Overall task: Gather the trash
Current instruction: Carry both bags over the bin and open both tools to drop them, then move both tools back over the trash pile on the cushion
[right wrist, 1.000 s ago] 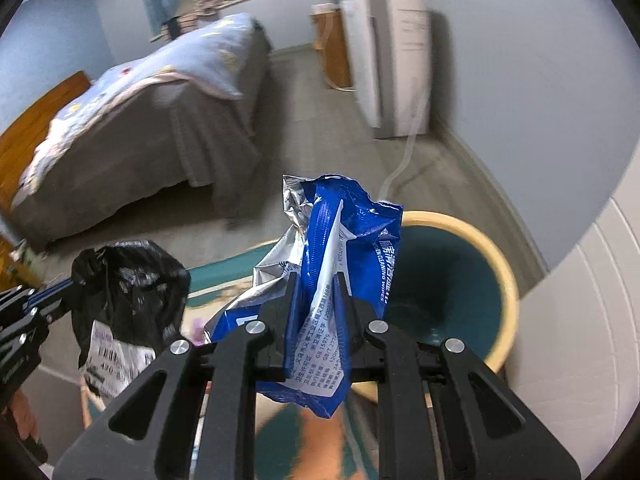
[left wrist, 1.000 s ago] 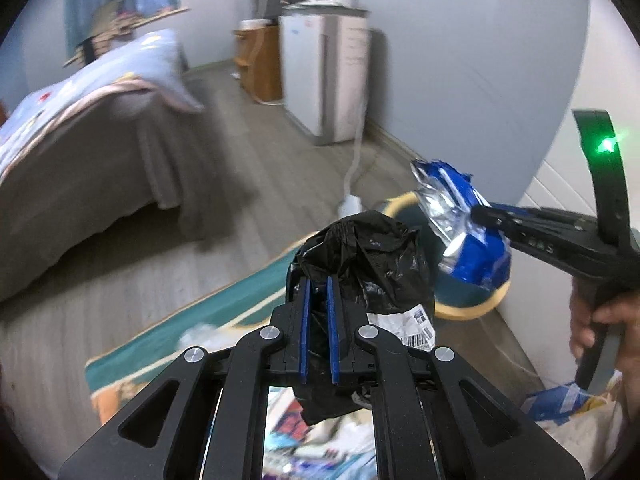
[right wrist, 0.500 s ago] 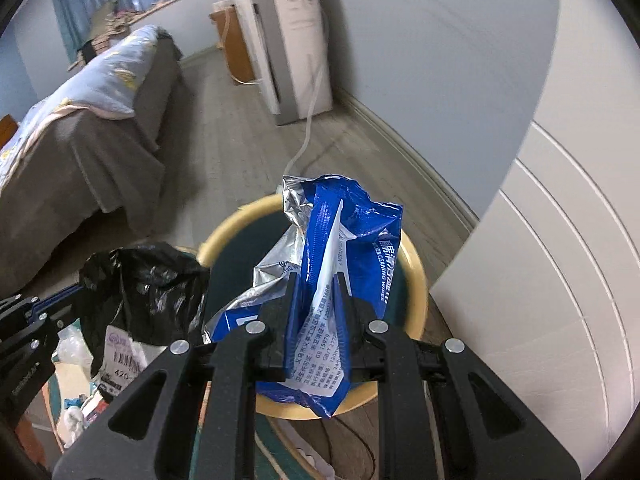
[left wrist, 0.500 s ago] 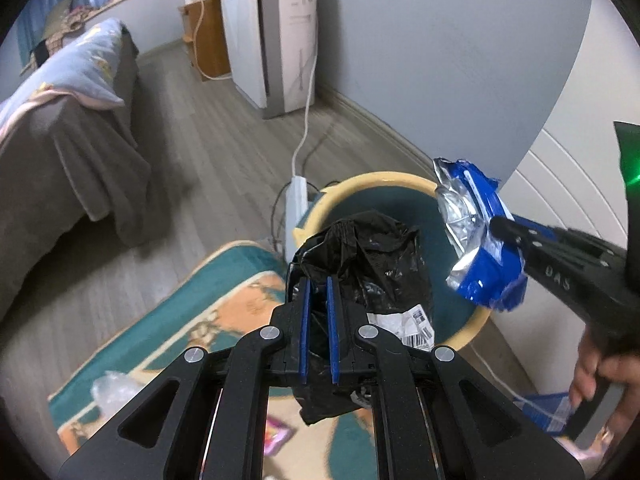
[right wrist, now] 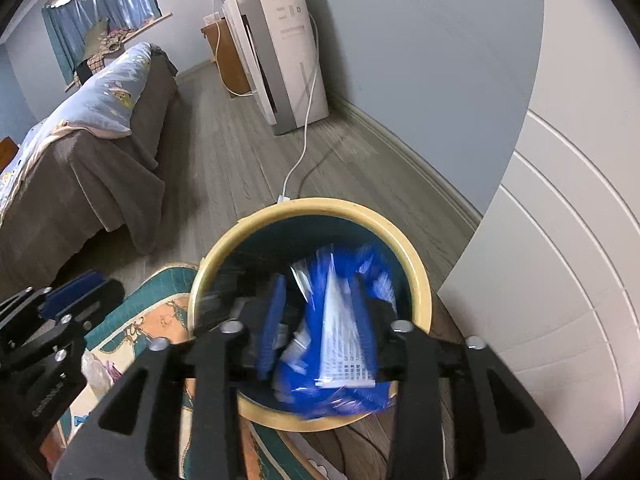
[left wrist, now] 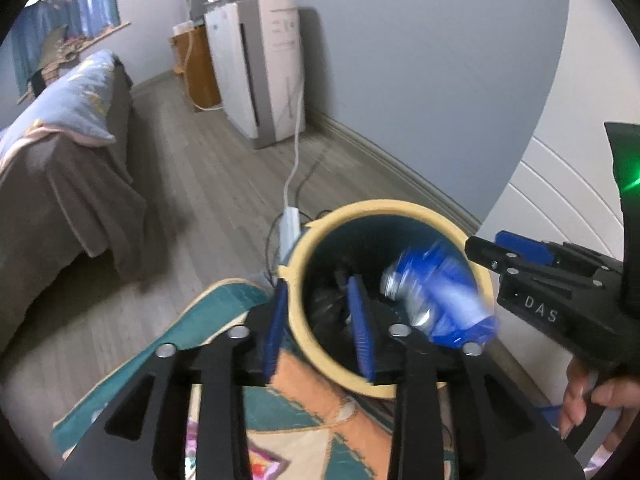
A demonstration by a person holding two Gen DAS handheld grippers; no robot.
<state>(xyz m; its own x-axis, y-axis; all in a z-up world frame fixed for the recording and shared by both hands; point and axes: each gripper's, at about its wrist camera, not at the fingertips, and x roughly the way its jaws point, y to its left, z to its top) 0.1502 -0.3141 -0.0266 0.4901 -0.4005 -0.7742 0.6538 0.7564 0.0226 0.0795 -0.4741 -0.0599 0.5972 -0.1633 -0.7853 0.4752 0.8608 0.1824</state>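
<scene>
Now: both grippers over bin, fingers spread, holding nothing.
Left gripper (left wrist: 320, 324) and right gripper (right wrist: 320, 324) parted above the yellow-rimmed bin (right wrist: 416, 268). Blue foil wrapper (right wrist: 340, 344) blurred, loose at the bin mouth; black bag (left wrist: 328, 300) dim inside. Wrapper looks light, crinkly, slippery: pinch a folded edge. Beyond: rug (left wrist: 224, 300), white appliance (right wrist: 288, 48).
</scene>
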